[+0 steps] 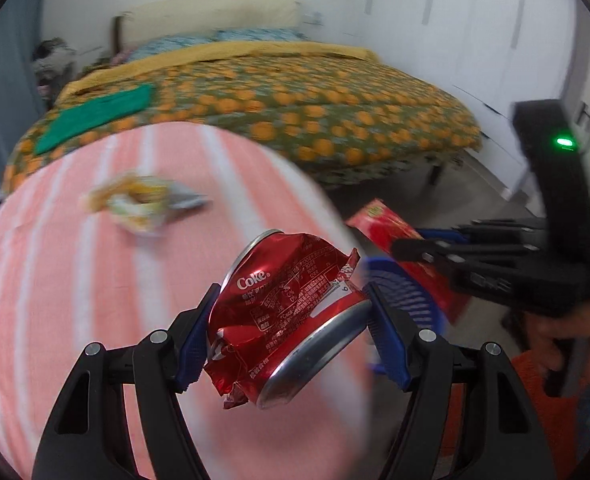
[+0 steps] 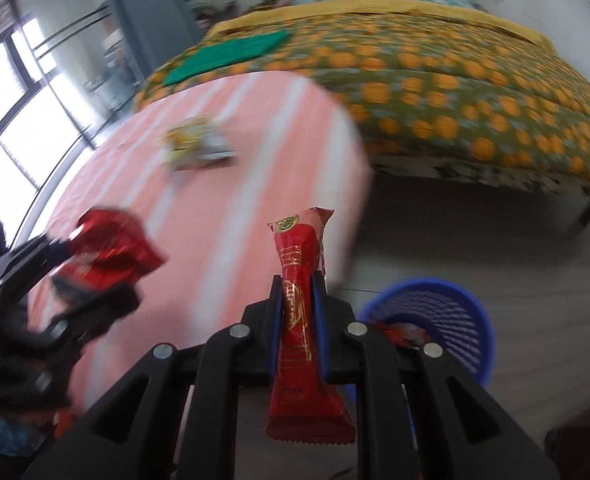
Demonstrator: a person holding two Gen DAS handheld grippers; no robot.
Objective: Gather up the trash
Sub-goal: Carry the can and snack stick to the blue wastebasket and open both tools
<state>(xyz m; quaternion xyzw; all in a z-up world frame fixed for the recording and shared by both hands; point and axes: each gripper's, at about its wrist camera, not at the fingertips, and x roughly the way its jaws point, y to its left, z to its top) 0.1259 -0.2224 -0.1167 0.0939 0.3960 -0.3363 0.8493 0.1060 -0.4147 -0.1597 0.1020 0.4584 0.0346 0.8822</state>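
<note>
The left black two-finger gripper with blue pads points downward, its jaws clamped around a crushed red can. The right black gripper is pressed tight on a red snack wrapper; a hand grips its handle.

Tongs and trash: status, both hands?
Left tongs clamped on crushed can. Right tongs shut on red wrapper. Blue basket on the floor by the table, path clear. Yellow wrapper left on table.
</note>
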